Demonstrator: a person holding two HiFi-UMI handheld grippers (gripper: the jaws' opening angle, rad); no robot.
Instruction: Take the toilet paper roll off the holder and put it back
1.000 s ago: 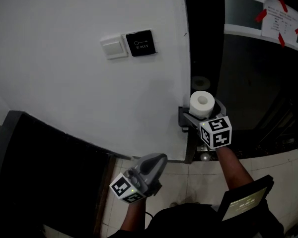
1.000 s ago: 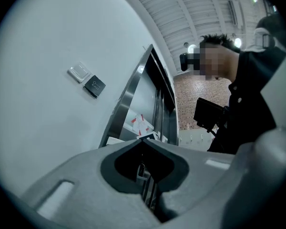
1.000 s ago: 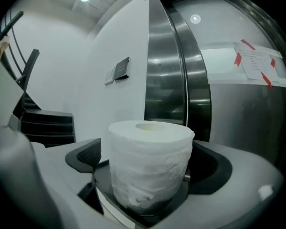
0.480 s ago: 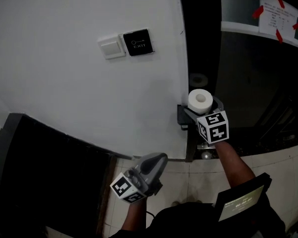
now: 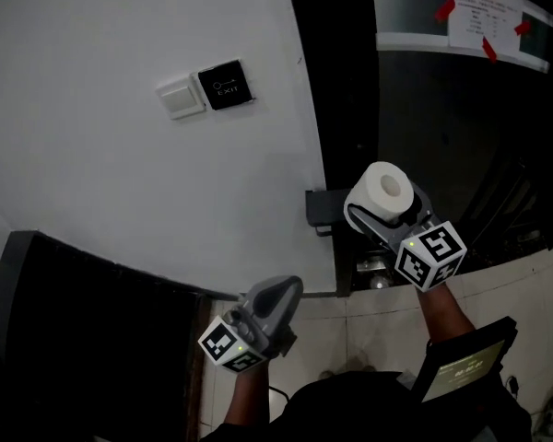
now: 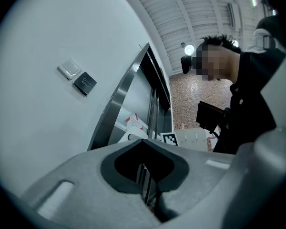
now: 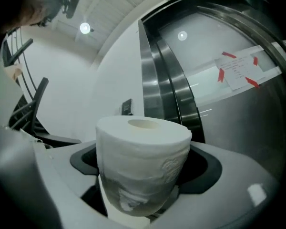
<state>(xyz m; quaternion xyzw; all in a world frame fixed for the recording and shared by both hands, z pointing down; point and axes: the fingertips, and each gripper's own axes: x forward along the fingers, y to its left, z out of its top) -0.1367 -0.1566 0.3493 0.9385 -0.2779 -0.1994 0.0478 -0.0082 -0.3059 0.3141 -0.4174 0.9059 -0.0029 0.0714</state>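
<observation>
A white toilet paper roll [image 5: 385, 189] stands upright between the fingers of my right gripper [image 5: 383, 206], lifted clear of the black wall holder [image 5: 319, 208] and just to its right. In the right gripper view the roll [image 7: 143, 151] fills the space between the jaws of the right gripper [image 7: 142, 187], whose pads press on its sides. These jaws have just been closing on the roll. My left gripper [image 5: 278, 300] hangs lower left by the floor, away from the holder. In its own view the left gripper [image 6: 147, 197] is shut with nothing in it.
The holder sits at the edge of a white wall beside a dark metal door frame [image 5: 346, 81]. A light switch [image 5: 180, 98] and a black exit button [image 5: 223, 84] are higher on the wall. A taped notice [image 5: 479, 12] hangs top right. A dark panel [image 5: 74, 320] stands lower left.
My right gripper has risen and moved right with the roll, taking it off the holder. The left gripper has stayed where it was.
</observation>
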